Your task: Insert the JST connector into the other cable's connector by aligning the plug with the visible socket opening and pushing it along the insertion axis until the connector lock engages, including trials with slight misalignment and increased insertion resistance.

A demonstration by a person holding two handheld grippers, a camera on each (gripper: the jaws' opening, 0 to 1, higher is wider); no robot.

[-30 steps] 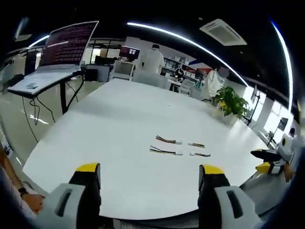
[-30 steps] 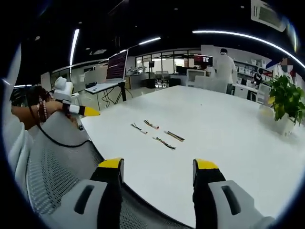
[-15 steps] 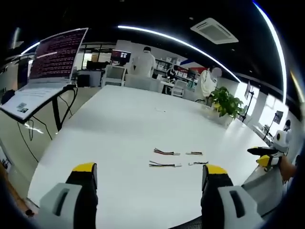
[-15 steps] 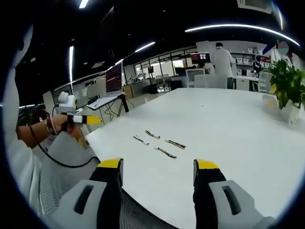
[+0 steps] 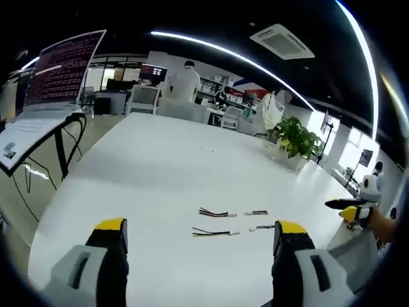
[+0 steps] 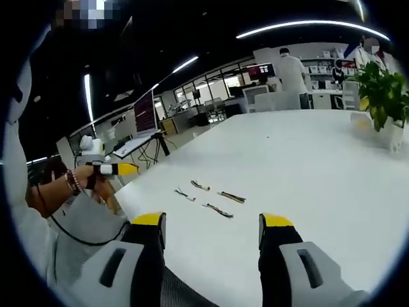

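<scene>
Four short multicoloured wire pigtails with small white JST connectors lie in a two-by-two cluster on the white glossy counter [image 5: 160,166], near its front edge: longer leads [image 5: 216,213] and [image 5: 215,233], shorter leads [image 5: 258,212] and [image 5: 265,226]. Long axes run roughly parallel to that front edge, each pair's connector ends facing across a small gap, apart and unmated. Left tongs [image 5: 198,233], yellow-tipped and grey, are spread wide and empty, hovering just short of the cluster, which sits dead ahead between the jaws. Right tongs [image 6: 211,224] are equally wide open and empty; the leads [image 6: 218,210] lie ahead, slightly left. Neither looks clearly nearer. Next move probably needs each side to grip across a lead.
</scene>
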